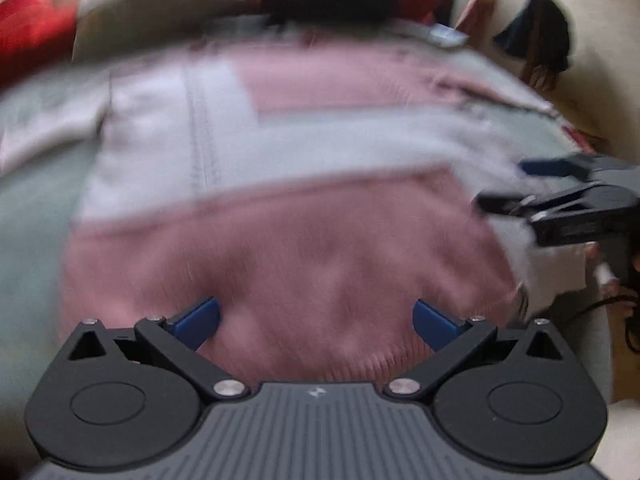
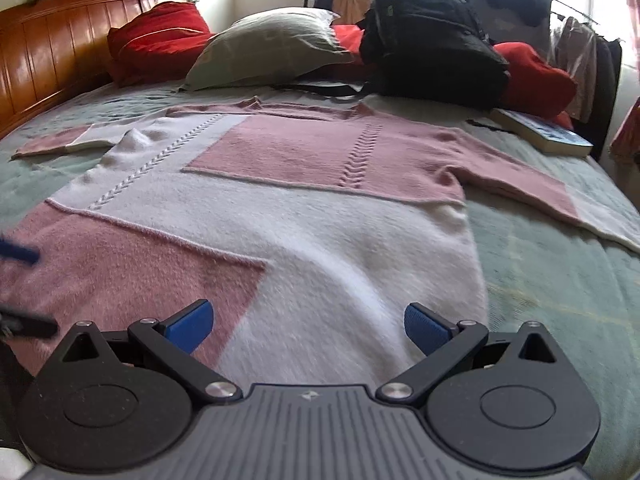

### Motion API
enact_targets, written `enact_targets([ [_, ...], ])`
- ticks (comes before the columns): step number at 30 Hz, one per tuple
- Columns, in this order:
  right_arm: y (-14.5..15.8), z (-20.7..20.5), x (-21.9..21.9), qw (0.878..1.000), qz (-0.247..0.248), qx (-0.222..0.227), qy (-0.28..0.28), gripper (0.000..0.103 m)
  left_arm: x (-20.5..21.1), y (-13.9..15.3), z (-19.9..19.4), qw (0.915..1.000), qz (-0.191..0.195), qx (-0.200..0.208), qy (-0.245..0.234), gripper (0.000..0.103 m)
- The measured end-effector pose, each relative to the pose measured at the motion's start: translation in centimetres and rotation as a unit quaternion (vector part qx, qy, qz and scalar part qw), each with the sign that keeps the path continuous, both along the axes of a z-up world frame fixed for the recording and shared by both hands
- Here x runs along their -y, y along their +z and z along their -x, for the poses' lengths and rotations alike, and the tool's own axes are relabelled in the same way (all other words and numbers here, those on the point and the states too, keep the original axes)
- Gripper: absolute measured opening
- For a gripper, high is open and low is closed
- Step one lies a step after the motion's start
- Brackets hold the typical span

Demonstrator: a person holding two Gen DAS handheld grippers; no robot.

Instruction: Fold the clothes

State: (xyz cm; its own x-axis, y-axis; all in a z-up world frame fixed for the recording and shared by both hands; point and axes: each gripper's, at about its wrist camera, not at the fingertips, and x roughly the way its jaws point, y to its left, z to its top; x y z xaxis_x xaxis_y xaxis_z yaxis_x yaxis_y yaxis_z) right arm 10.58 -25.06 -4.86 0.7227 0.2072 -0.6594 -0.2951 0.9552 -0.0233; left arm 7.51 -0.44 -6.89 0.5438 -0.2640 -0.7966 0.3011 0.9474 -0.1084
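Left claw: my left claw has its blue pads spread wide with nothing between them, low over the pink panel at the sweater's near hem; that view is smeared, so I cannot tell whether it touches the knit.
Right claw: my right claw is also spread wide and empty, just above the white part of the hem, to the right of the left one.
Sweater: the pink-and-white sweater lies flat on the bed, hem nearest me, collar at the far end, both sleeves out to left and right.
Long axis: body runs near to far; the spread sleeves make a second line left to right.
Handling: I judge it soft, light, limp and a bit fuzzy, so it should drape and sag from any pinch and may stretch if pulled by one point.
Where to hold: I would pinch the two near hem corners, or a sleeve cuff and shoulder, taking both layers.
Beyond: a grey pillow, black bag and red cushions sit past the collar; a book lies far right.
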Motion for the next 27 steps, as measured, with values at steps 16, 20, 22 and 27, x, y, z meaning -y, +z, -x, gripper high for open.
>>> enact_targets([
  [16, -1.3, 0.0, -5.9, 0.995, -0.003, -0.002, 0.096, 0.103, -2.2, 6.2, 1.5, 0.9966, 0.020, 0.066, 0.044, 0.102],
  [20, -2.2, 2.2, -5.5, 0.994, 0.028, 0.013, 0.102, 0.103, -1.6, 6.4, 1.7, 0.9969, 0.024, 0.070, 0.027, 0.102],
  [22, -2.4, 3.2, -4.3, 0.995, 0.018, 0.008, 0.095, 0.103, -1.0, 6.1, 1.1, 0.9974, 0.022, 0.067, 0.017, 0.102],
  [27, -1.4, 4.6, -2.5, 0.997, -0.001, 0.013, 0.076, 0.103, 0.5, 5.4, -0.4, 0.9974, 0.019, 0.070, -0.004, 0.102],
])
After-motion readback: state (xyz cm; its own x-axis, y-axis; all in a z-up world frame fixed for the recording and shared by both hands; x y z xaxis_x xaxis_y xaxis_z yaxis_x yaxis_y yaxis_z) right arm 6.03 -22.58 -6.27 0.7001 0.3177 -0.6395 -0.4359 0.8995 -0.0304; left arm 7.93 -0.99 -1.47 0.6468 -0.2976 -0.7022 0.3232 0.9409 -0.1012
